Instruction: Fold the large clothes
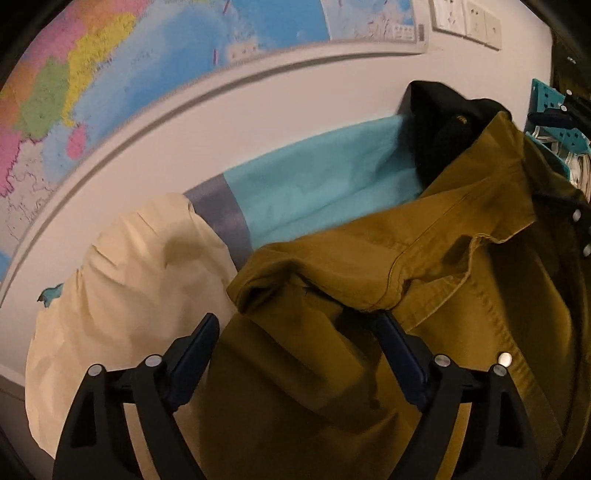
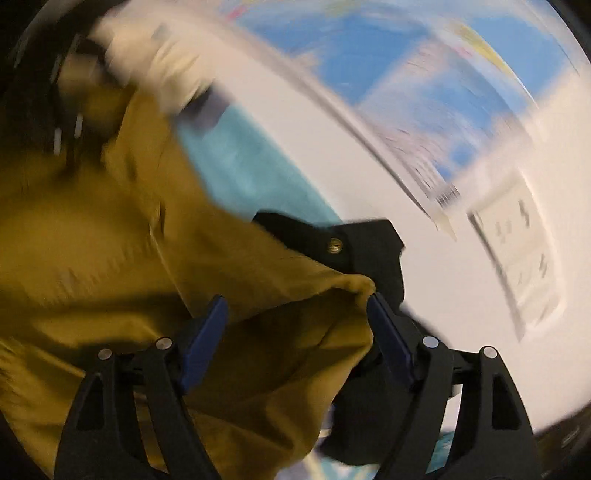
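Observation:
A large olive-mustard shirt (image 1: 369, 266) with snap buttons lies bunched in front of me. In the left wrist view my left gripper (image 1: 297, 325) is open, its jaws wide apart, with a folded shoulder of the shirt between them. In the blurred right wrist view my right gripper (image 2: 295, 306) is open too, and the shirt's cloth (image 2: 155, 258) fills the gap between its fingers. A black garment (image 1: 447, 125) lies behind the shirt, also in the right wrist view (image 2: 369, 240).
A turquoise cloth (image 1: 314, 188) with a grey band covers the surface behind the shirt. A cream garment (image 1: 133, 280) is heaped at the left. A white wall with a coloured map (image 1: 92, 81) and sockets (image 1: 469, 18) stands close behind. Teal gear (image 1: 554, 122) shows at the right.

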The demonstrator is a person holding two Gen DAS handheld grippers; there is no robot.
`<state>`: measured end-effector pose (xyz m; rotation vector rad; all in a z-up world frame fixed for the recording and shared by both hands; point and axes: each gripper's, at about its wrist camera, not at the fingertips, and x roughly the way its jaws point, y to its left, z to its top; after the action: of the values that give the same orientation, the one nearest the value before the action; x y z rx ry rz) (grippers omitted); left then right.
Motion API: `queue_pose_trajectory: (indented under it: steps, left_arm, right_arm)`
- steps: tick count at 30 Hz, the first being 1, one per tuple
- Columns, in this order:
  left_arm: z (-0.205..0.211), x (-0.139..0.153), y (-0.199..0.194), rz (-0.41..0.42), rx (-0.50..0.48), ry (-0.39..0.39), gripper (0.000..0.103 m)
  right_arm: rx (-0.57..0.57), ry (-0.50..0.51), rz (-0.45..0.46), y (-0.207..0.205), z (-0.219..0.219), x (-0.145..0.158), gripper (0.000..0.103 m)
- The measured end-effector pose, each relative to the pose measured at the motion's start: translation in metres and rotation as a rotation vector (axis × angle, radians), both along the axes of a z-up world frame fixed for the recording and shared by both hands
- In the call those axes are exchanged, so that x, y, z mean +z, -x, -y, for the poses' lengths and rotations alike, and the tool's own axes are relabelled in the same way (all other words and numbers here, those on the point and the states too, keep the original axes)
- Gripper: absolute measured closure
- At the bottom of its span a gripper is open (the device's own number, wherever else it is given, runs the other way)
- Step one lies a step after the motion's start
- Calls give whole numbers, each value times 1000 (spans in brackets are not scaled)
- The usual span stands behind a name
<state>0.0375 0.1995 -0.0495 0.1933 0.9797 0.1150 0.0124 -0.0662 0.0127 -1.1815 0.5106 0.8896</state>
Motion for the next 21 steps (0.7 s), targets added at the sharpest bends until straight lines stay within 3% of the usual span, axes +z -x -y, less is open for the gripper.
queue_pose_trajectory:
  steps: [2, 3, 5, 6, 8, 11, 12, 13, 14, 15, 16, 17, 18, 21]
  left_arm:
    - [-8, -3, -5, -10, 27, 32, 35]
    - [-12, -3, -8, -12, 41, 44, 38]
    - [-17, 0, -14, -4, 58, 57, 60]
    - [-21, 2, -19, -4, 71, 74, 64]
    - [-30, 8, -28, 2, 93, 128, 79]
    - [-48, 26, -44, 49, 152, 227, 80]
    - [-54, 29, -48, 56, 179, 266, 74]
    - [-60, 31, -53, 57, 213, 298, 60]
    - [-65, 32, -56, 57, 253, 298, 54]
    - [-66, 34, -57, 63, 270, 286, 51]
    - [-68, 35, -55, 69, 281, 288, 38]
    - [-70, 35, -50, 75, 290, 295, 27]
    - [-71, 37, -45, 88, 291, 296, 27]
    - [-70, 43, -15, 108, 240, 296, 25]
  right_arm:
    - [23, 30, 3, -3, -6, -11, 28]
    - [38, 35, -10, -5, -9, -15, 35]
    - [28, 26, -59, -15, -16, -15, 59]
    - [-10, -7, -161, -30, -20, -10, 94]
    - [-67, -81, -213, -45, -28, -2, 91]
    - [-185, -256, -322, -83, -32, 25, 92]
    - [-250, -333, -371, -102, -33, 32, 92]
    - [-314, -400, -437, -119, -32, 36, 92]
    - [-349, -429, -485, -129, -32, 36, 92]
    - [-396, -440, -521, -139, -31, 35, 83]
    - [-447, -439, -525, -144, -29, 34, 62]
    - [-457, -451, -529, -143, -24, 37, 52]
    - [-445, -467, -533, -138, -17, 41, 42]
    - [-391, -451, -579, -105, 13, 58, 40]
